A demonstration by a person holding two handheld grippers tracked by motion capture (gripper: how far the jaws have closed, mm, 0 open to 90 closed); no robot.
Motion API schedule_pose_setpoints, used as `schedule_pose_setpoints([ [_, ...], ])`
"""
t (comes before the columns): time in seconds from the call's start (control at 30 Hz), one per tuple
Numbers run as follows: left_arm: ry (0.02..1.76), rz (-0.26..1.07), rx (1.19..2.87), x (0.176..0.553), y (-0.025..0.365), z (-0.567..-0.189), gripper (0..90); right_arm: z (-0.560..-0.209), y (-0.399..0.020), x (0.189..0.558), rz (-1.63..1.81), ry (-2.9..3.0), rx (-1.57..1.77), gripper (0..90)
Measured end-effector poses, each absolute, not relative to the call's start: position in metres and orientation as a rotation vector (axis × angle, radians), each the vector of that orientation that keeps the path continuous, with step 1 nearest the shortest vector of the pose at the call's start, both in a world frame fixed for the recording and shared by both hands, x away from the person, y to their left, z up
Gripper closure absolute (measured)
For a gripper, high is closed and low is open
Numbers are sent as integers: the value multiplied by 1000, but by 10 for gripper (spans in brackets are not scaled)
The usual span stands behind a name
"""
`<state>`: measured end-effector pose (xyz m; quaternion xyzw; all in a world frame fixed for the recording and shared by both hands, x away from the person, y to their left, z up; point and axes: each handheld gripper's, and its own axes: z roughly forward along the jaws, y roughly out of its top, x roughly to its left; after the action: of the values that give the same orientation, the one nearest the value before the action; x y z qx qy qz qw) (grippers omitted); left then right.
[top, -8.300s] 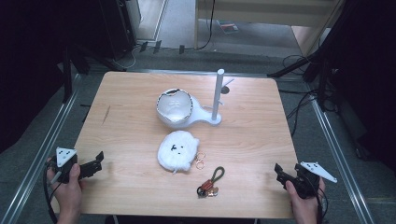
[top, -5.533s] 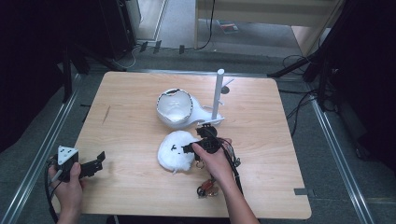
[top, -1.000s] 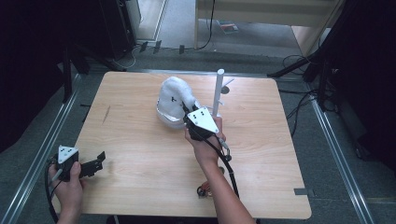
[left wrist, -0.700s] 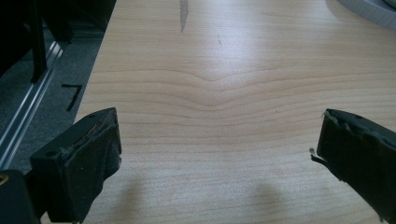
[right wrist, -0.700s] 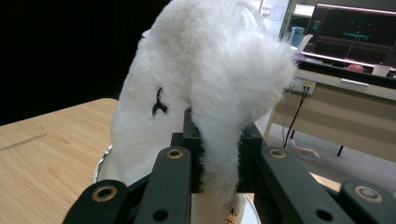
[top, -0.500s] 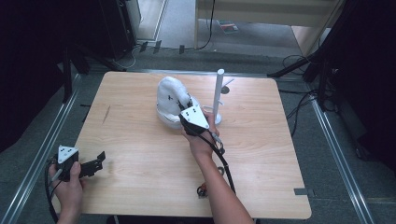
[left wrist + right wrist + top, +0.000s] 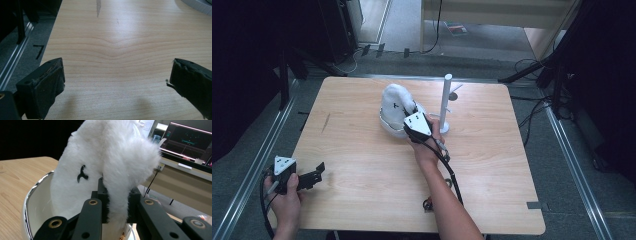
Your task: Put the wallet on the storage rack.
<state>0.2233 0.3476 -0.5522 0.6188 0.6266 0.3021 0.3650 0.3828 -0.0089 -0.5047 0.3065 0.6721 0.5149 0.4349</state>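
White plush toy point(image 7: 105, 162): fluffy, one small black mark on its fur, clamped by a fold between the closed jaws of the right tool point(image 7: 412, 126) and held partly inside the white bowl point(image 7: 37, 202), above its rim. Bowl: placed at the far middle of the wooden bench point(image 7: 362, 175), just beside a white upright post point(image 7: 445, 102) on a round base. Left tool point(image 7: 314, 176): held at the near left corner, jaws set wide apart, nothing gripped, bare bench seen between them
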Motion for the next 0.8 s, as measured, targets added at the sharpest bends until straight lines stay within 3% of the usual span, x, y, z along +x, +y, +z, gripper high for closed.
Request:
schedule_pose_setpoints([
  [0.4,1611,778,1597,223,347,-552,3,-523,-8,391,1161,1822,784,781],
  [0.47,1611,775,1594,223,347,-552,3,-524,-8,391,1161,1829,785,697],
  [0.57,1613,775,1595,223,347,-552,3,-519,-8,391,1218,1823,850,463],
  [0.7,1613,775,1592,223,347,-552,3,-511,-9,387,1251,1811,859,376],
  [0.8,1614,776,1593,223,347,-552,3,-503,-11,385,1284,1781,881,372],
])
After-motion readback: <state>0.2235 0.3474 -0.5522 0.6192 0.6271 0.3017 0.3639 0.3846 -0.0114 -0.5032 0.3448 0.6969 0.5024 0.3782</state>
